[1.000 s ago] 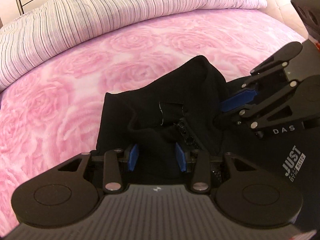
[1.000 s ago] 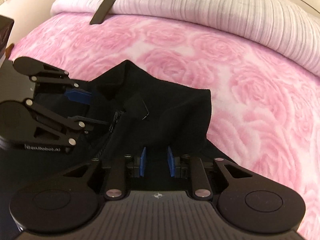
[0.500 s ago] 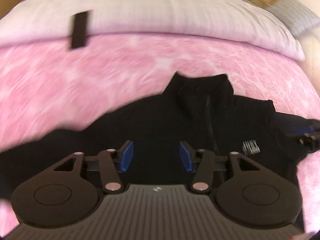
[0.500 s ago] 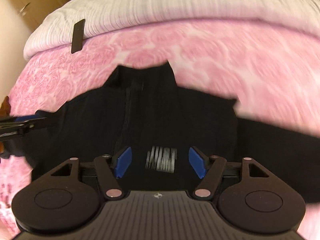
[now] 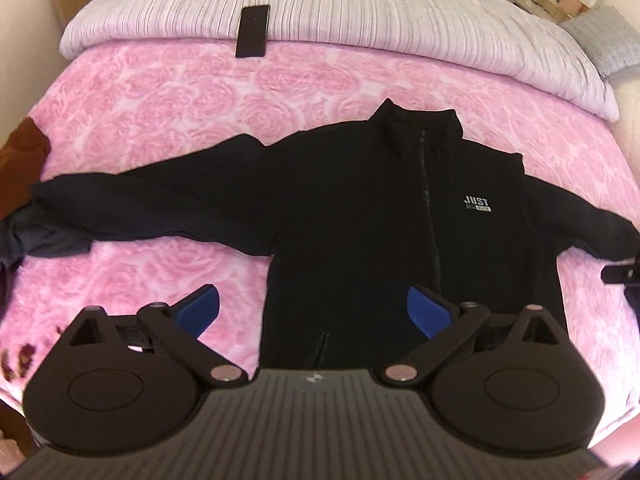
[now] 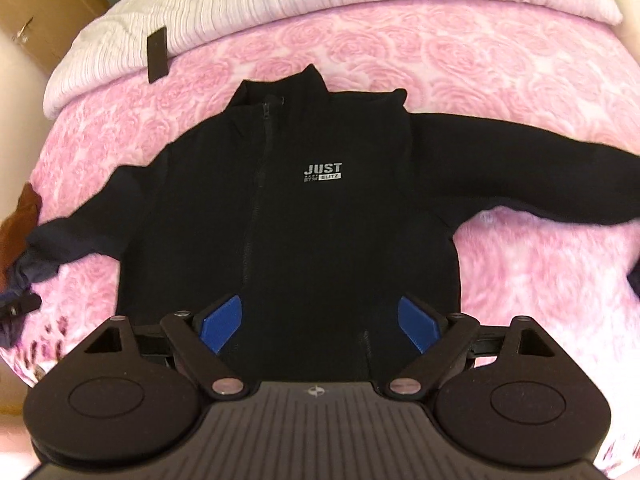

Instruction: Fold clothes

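Both tongs have been drawn up and back from the collar, so that the whole black jacket (image 5: 360,216) is now seen from above instead of only its neck. The left tongs (image 5: 313,312) and the right tongs (image 6: 318,322) have just been opening; the blue pads are spread wide, nothing is held between them, and the cloth is seen well below them, untouched.

The jacket is laid front up on the pink rose-patterned bed (image 5: 160,104), zipped, with the collar toward the striped white duvet (image 5: 360,12) and both sleeves stretched out to the sides. The white logo (image 6: 322,173) is visible on the chest. The hem is hidden behind the tong bodies in both views.

The spreading step is judged done: the garment is flat and ready. No fold is made yet, so nearly all the folding is left: 2 sleeves to be brought across the body, then the body to be doubled over.

A brown cloth (image 5: 22,160) lies at the bed's edge, and a dark flat object (image 5: 252,31) rests on the duvet; neither is touched.
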### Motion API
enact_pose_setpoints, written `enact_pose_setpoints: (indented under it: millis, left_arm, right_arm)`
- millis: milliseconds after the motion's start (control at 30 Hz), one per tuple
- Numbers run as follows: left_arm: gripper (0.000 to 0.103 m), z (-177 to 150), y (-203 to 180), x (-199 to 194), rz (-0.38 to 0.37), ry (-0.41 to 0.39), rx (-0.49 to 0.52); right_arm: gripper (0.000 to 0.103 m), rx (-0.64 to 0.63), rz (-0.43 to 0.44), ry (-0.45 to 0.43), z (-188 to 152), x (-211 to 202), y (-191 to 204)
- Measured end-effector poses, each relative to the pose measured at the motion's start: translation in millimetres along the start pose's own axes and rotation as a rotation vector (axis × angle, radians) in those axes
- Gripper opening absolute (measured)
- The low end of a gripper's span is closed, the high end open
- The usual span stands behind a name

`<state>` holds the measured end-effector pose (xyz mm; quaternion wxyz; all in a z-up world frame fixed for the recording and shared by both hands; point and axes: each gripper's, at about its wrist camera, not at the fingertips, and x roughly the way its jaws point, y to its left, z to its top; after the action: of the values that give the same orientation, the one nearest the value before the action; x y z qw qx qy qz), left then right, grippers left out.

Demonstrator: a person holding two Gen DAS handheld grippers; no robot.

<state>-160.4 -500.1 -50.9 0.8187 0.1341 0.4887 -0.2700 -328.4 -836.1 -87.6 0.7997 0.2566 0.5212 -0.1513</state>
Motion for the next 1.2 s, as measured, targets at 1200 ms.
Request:
enact_pose_setpoints:
  millis: [1200]
  left_arm:
    - [0.102, -17.2, 131.7, -73.0, -0.244, -0.057, 0.439]
  right_arm:
    - [0.088, 0.172, -0.297, -0.124, -130.2, -67.5, 224.7]
